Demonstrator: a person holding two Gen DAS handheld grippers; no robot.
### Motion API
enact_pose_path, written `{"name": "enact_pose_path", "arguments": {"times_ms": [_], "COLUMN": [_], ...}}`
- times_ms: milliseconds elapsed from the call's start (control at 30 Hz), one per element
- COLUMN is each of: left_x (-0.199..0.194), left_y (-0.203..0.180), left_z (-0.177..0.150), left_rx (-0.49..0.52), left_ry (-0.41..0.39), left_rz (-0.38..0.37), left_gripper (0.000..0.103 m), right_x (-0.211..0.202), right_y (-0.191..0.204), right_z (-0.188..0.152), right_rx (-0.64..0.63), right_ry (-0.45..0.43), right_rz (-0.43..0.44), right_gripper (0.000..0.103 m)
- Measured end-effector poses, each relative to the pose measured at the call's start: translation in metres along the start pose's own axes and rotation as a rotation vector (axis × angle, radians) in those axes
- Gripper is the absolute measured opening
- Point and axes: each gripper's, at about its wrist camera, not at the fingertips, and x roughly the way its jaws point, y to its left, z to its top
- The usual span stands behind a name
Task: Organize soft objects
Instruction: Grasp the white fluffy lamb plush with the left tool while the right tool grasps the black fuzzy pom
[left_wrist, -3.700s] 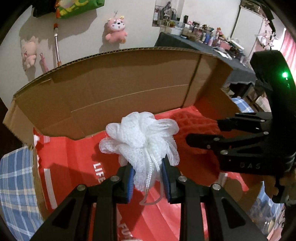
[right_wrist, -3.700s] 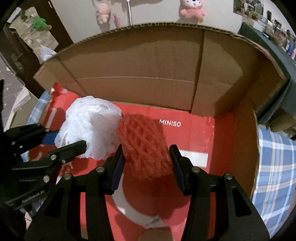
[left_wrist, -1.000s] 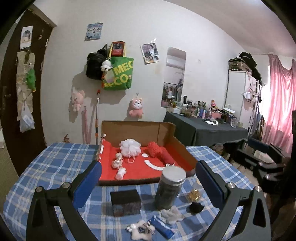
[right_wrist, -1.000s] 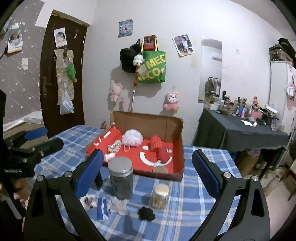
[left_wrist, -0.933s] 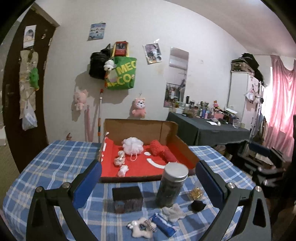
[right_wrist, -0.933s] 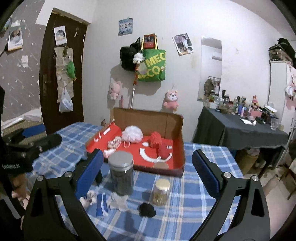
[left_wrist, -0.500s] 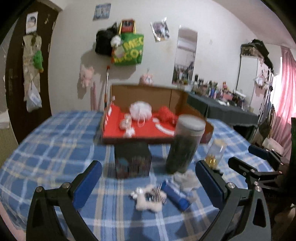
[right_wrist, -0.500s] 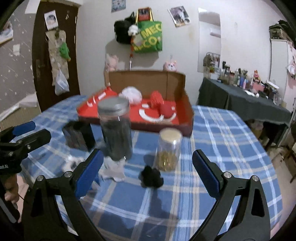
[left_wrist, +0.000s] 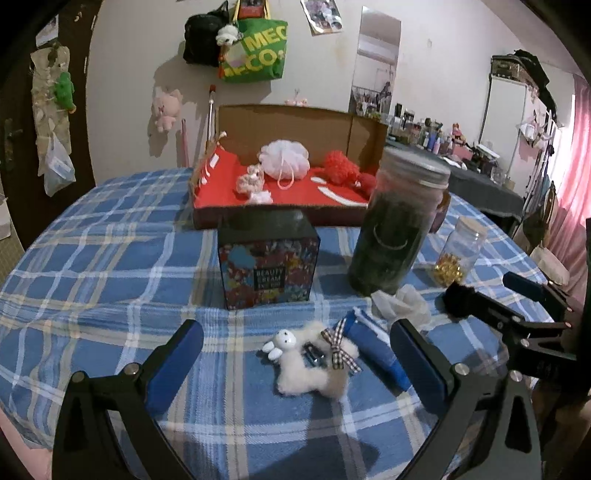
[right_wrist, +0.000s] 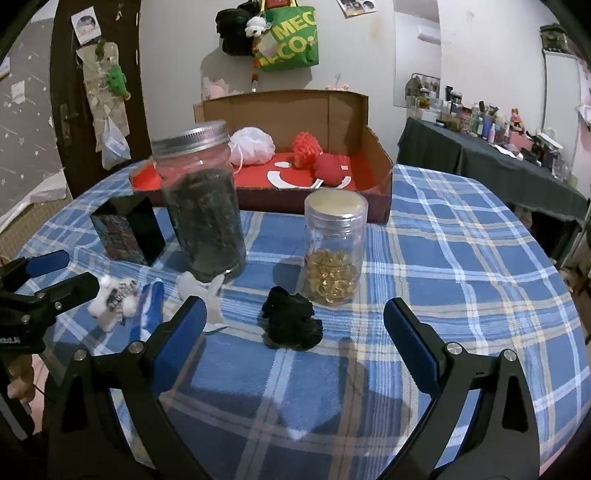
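We hold the left gripper (left_wrist: 295, 354) with fingers spread wide and empty over the fluffy white plush toy with a checked bow (left_wrist: 314, 365) on the near blue plaid tablecloth (left_wrist: 110, 266). Our right gripper (right_wrist: 293, 332), equally wide and empty, frames the crumpled black soft scrunchie (right_wrist: 290, 323) near the small clear jar of gold beads (right_wrist: 334, 251). Far off, the white mesh bath puff (left_wrist: 283, 159) lies in the red-lined cardboard box (left_wrist: 295, 118).

— What colours do you have in front of you?

— I see a blue, white and tan plaid cloth over the surface (left_wrist: 110, 266). My left tongs (left_wrist: 293, 360) and right tongs (right_wrist: 295, 332) are black with blue pads. Between them lie a white fluffy plush animal with a checked bow (left_wrist: 312, 363) and a black fuzzy scrunchie (right_wrist: 290, 323).

— And further back?

— A brown cardboard box with a red lining (left_wrist: 221, 184) holds a white mesh bath pouf (left_wrist: 283, 159) and a red knitted pouch (right_wrist: 307, 146).
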Motion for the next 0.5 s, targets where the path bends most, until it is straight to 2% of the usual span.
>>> {"name": "enact_pose_path", "arguments": {"times_ms": [233, 333, 400, 433, 467, 500], "left_x": [0.016, 0.024, 0.029, 0.03, 0.032, 0.033], "left_y": [0.003, 0.006, 0.007, 0.007, 0.007, 0.005], "left_z": [-0.006, -0.008, -0.01, -0.011, -0.012, -0.014], "left_rx": [0.014, 0.006, 0.004, 0.006, 0.009, 0.019], "left_ry": [0.061, 0.087, 0.103, 0.109, 0.112, 0.112], "left_rz": [0.015, 0.021, 0.02, 0.015, 0.008, 0.009], "left_gripper": [0.103, 0.103, 0.103, 0.102, 0.099, 0.092], "right_x": [0.015, 0.019, 0.024, 0.026, 0.028, 0.029], "right_y": [-0.005, -0.007, -0.007, -0.007, -0.008, -0.008], "right_z": [-0.001, 0.0, -0.001, -0.001, -0.002, -0.003], "right_rx": [0.006, 0.017, 0.017, 0.018, 0.019, 0.021], "right_ry": [0.041, 0.056, 0.075, 0.085, 0.096, 0.103], "right_rz": [0.0, 0.013, 0.019, 0.022, 0.03, 0.041], "right_gripper": [0.097, 0.088, 0.073, 0.068, 0.056, 0.041]}}
